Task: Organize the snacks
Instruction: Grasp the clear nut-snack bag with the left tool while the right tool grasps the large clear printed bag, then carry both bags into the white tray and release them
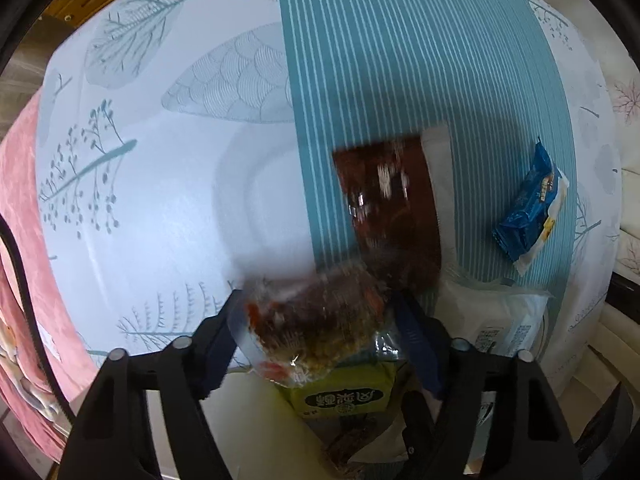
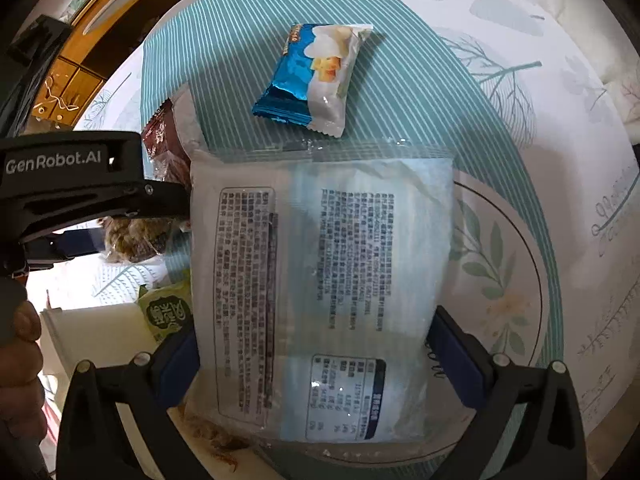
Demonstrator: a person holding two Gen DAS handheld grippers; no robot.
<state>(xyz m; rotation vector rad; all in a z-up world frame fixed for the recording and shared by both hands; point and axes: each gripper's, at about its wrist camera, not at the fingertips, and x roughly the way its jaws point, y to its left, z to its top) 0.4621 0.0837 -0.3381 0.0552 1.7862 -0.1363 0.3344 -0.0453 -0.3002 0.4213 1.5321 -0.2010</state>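
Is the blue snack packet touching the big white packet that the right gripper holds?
Apart. The right wrist view shows a strip of striped cloth between the blue snack packet and the top edge of the big white packet.

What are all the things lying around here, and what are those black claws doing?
Clear crinkly packet of brown crumbly snack: one, brown with red patches, between the left claw's pads.
Large white flat packet with printed text: one, white, over the plate, between the right claw's pads.
Blue-and-white foil snack packet: one, on the striped cloth.
Dark red-brown shiny packet: one, on the stripes.
Yellow-green carton: one, under the left claw.
Round white plate with leaf pattern: one, under the white packet.
Leaf-print tablecloth with teal striped band: one.
Left claw: black, blue pads.
Right claw: black, blue pads.
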